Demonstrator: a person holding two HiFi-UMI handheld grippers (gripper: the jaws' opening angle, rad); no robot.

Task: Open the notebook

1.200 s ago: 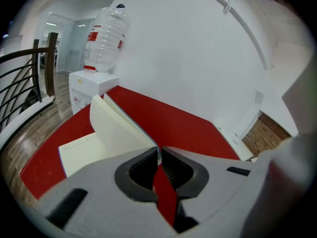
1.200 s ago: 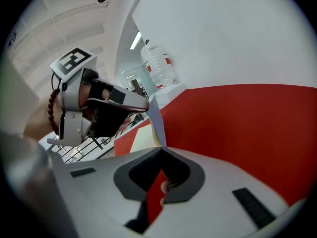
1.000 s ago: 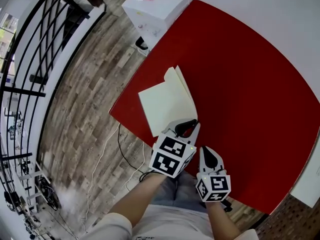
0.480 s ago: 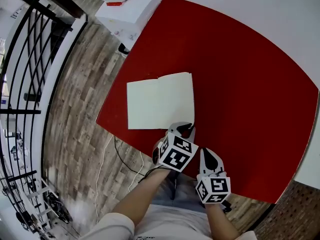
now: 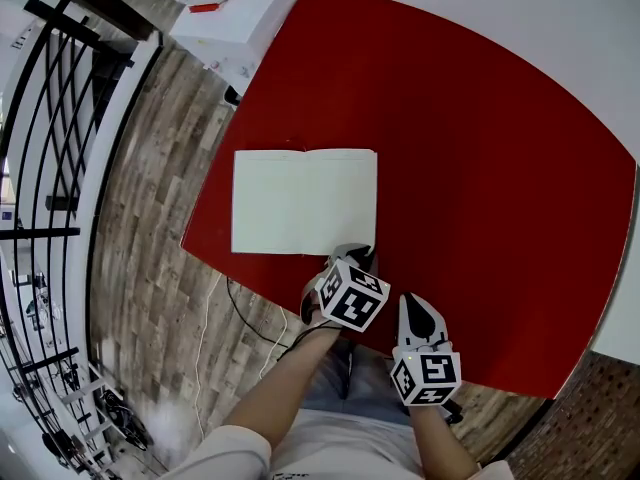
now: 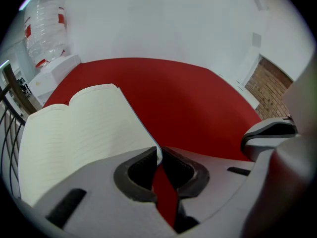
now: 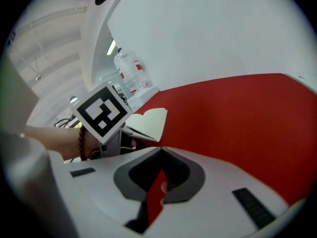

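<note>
The notebook (image 5: 304, 201) lay open and flat, pale pages up, close to the left edge of the red desk (image 5: 480, 168). Right at its near right corner, the left gripper (image 6: 158, 155) had its jaws pinched almost together on the page edge. Just beside it, nearer the person, the right gripper (image 7: 160, 151) hung over the desk's near edge, jaws closed with nothing between them. Past the far left corner stood a white cabinet (image 5: 240, 18) on the wood floor (image 5: 150, 218).

Left gripper (image 6: 157, 153) seemingly pinches notebook (image 5: 300, 200); right gripper (image 7: 159, 151) closed.
</note>
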